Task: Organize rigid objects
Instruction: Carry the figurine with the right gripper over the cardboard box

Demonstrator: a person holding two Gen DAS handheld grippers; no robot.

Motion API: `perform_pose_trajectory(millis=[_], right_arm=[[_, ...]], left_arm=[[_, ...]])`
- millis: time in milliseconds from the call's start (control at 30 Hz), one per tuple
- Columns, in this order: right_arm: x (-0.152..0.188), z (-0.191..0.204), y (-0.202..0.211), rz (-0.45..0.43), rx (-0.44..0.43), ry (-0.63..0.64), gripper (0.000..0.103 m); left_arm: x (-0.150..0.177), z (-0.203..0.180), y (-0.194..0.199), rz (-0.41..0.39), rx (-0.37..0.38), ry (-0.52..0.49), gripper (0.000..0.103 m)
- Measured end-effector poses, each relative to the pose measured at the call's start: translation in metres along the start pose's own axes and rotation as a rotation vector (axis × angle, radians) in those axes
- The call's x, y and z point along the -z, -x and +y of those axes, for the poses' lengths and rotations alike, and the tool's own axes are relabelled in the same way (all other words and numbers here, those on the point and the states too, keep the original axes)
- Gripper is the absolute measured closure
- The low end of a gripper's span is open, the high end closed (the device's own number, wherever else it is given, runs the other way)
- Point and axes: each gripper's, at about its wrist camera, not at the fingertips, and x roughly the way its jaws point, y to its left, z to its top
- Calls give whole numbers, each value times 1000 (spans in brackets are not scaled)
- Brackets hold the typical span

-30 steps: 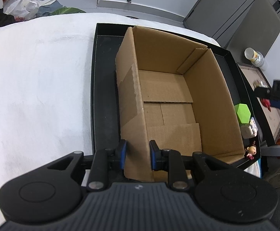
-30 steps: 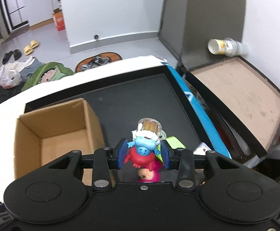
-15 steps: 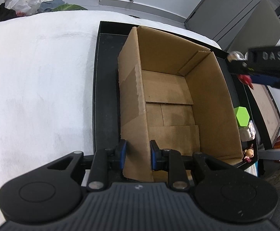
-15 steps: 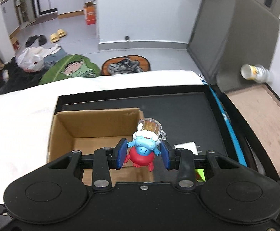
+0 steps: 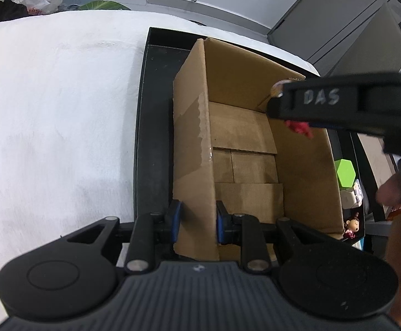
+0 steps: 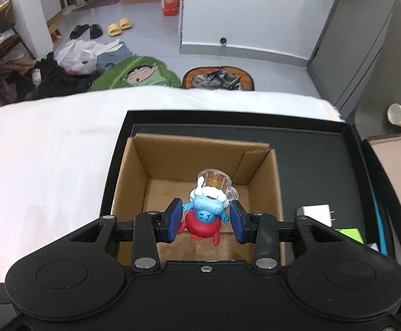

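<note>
Cardboard fills most of what I see: the open box (image 5: 244, 149) sits inside a shallow black tray (image 5: 153, 127), and the tray rests on a white fluffy surface (image 5: 57, 115).

My left tongs (image 5: 196, 222) straddle the box's near left wall, one blue pad outside it and one inside, pinching the cardboard between them.

My right tongs (image 6: 204, 222) hang above the box's open top, carrying a small figurine (image 6: 204, 215): a blue creature with a red lower body and a clear mug of amber on its head. The blue pads (image 6: 173, 222) sit at the figurine's sides. The left pad meets its arm, the right one is at its hand, and the toy stays up between them, so I read this as a pinch on the figurine. From the left wrist view the same tongs (image 5: 291, 110) cross over the box's far right corner, with only the toy's red feet (image 5: 298, 127) showing below the black finger.

Inside, the box floor shows only its folded flaps.

Outside the box, along its right wall in the tray, lie a green hexagonal block (image 5: 345, 172), a white charger plug (image 6: 315, 213) and a tiny doll (image 5: 351, 227).
</note>
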Motion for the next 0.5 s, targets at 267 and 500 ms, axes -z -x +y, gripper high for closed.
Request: perform_pose_trajectory(millis=[267,500], right_arm=[[1,7,-14,37,-23,1,66],[-7,12,-16,20,-63,6,65]], left_arm=[[0,2,1,-1,2,14,79],[-1,5,1,3,8,29,79]])
